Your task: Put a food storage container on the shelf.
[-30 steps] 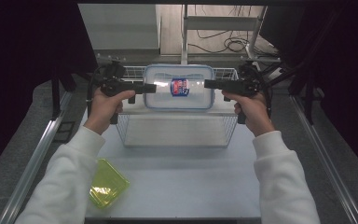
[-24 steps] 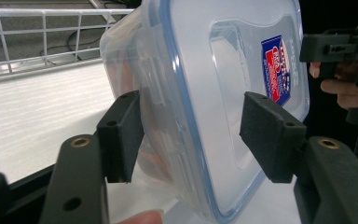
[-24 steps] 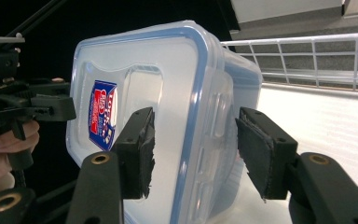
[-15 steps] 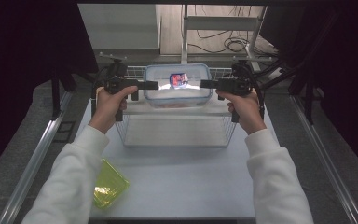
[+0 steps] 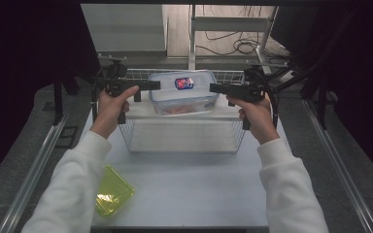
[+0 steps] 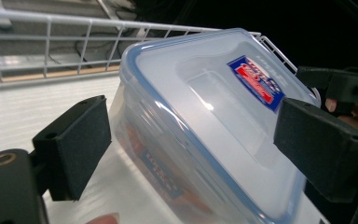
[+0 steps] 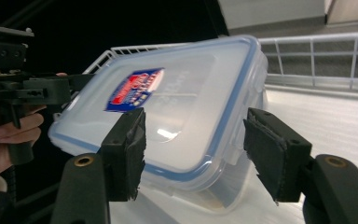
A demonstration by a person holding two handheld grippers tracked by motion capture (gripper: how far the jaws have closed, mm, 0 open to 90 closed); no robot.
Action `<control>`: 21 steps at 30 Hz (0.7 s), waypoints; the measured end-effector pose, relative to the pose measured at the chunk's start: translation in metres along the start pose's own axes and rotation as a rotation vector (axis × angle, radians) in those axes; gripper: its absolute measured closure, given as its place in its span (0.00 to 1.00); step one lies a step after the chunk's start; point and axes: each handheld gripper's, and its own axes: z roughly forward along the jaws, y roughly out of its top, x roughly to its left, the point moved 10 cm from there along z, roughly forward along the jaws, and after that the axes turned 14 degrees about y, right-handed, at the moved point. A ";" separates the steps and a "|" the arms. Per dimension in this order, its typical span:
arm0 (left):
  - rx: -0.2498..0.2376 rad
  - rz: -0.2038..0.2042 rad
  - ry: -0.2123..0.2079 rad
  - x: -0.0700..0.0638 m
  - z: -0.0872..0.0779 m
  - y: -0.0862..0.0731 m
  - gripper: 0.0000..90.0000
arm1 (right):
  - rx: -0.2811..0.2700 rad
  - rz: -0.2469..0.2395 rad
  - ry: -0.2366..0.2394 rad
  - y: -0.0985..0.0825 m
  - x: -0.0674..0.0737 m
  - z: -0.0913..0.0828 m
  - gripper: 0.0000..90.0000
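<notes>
The box point(image 5: 183, 92) sits on the rack point(image 5: 182, 127) top shelf; left gripper point(image 5: 154, 85) and right gripper point(image 5: 215, 88) flank it, fingers just opening, pads clear of it

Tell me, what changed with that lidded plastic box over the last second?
The box was set further back on the wire rack. Both the left claw and right claw have just been opening, letting go of its ends. The yellow lid on the table stayed put.
</notes>
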 end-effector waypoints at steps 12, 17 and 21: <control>-0.100 0.152 -0.012 -0.018 -0.048 -0.027 0.93 | -0.046 -0.006 0.023 -0.014 0.001 -0.025 0.38; -0.051 0.254 -0.078 -0.035 -0.046 -0.052 1.00 | -0.061 -0.015 0.030 -0.023 0.002 -0.033 0.37; -0.003 0.300 -0.077 -0.040 -0.030 -0.070 1.00 | -0.069 -0.021 0.030 -0.027 -0.001 -0.035 0.36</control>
